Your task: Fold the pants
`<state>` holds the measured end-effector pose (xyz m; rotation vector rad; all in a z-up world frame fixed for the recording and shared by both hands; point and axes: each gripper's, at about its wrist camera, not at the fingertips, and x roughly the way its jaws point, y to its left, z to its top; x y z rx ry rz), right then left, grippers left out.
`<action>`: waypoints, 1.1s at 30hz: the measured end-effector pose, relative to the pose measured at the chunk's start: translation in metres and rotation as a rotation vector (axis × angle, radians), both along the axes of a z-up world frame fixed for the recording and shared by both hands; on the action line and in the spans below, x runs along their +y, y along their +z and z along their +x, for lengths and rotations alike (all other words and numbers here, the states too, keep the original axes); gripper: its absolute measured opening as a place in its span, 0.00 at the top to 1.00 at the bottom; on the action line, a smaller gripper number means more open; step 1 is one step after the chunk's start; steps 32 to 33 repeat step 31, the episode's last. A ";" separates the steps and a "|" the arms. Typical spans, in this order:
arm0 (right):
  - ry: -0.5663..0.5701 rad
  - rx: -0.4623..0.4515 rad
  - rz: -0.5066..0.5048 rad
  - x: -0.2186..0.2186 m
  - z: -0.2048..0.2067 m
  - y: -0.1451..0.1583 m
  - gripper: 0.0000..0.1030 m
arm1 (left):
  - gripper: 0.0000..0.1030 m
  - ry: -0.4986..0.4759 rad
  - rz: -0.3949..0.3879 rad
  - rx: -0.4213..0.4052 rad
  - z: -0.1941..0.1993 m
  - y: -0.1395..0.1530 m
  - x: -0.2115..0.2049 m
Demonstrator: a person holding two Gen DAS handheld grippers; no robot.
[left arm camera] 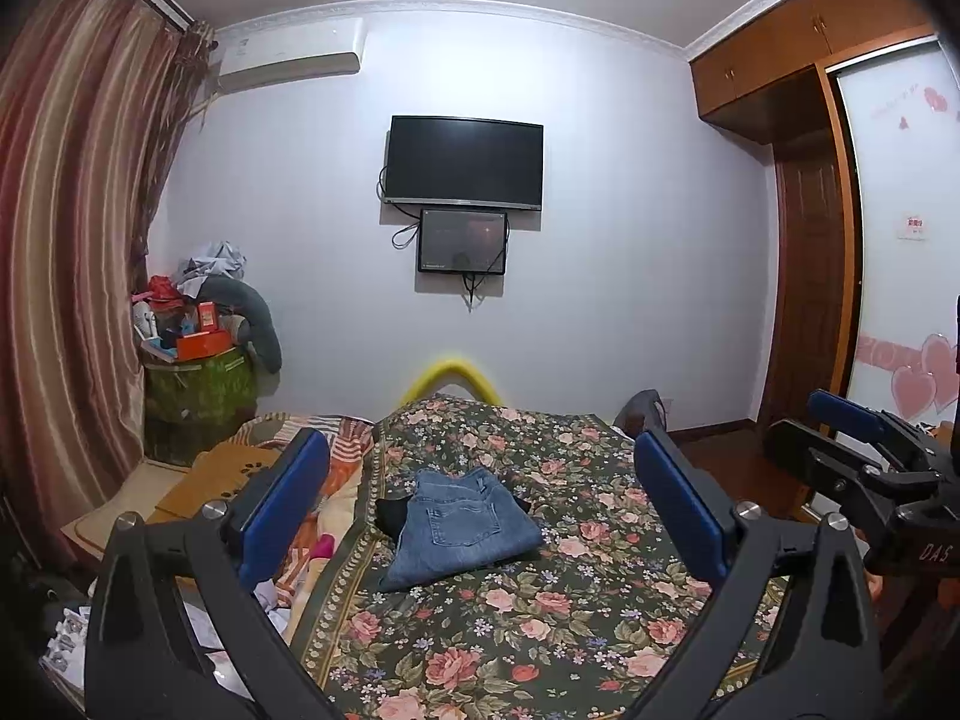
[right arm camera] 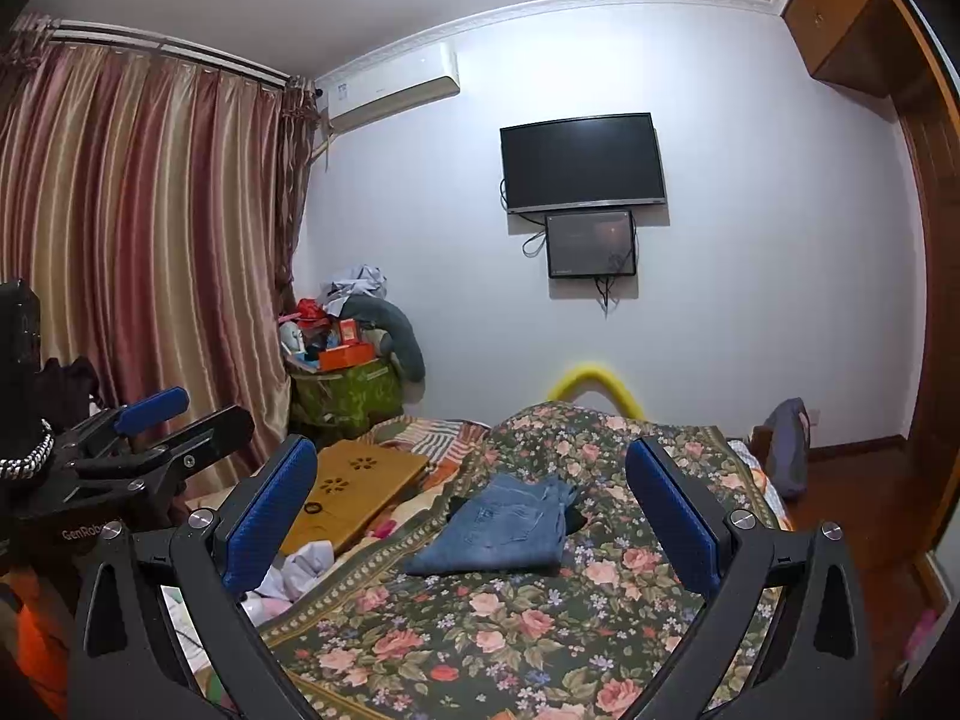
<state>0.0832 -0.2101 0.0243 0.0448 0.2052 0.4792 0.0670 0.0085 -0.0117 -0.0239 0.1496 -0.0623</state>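
Note:
A pair of blue jeans (left arm camera: 462, 528) lies folded into a compact bundle on the floral bedspread (left arm camera: 540, 630), with a black piece of cloth (left arm camera: 391, 515) sticking out beneath it. The jeans also show in the right wrist view (right arm camera: 504, 531). My left gripper (left arm camera: 480, 504) is open and empty, held above the bed short of the jeans. My right gripper (right arm camera: 471, 510) is open and empty, also back from the jeans. Each gripper shows at the edge of the other's view: the right one (left arm camera: 864, 450) and the left one (right arm camera: 150, 426).
A wooden lap tray (right arm camera: 348, 492) and loose clothes (right arm camera: 300, 570) lie on the bed's left side. A cluttered green box (right arm camera: 348, 390) stands by the curtain (right arm camera: 150, 240). A yellow bed rail (right arm camera: 594, 384), a TV (right arm camera: 582, 162) and a wardrobe (left arm camera: 840, 180) lie beyond.

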 end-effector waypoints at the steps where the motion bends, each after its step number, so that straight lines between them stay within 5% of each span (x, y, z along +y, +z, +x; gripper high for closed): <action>1: 0.001 0.001 0.000 0.000 0.000 0.000 0.01 | 0.00 0.001 0.001 -0.001 0.000 0.000 0.000; 33: -0.008 0.013 0.008 0.001 0.003 -0.002 0.01 | 0.00 -0.040 0.011 0.036 0.009 -0.008 0.004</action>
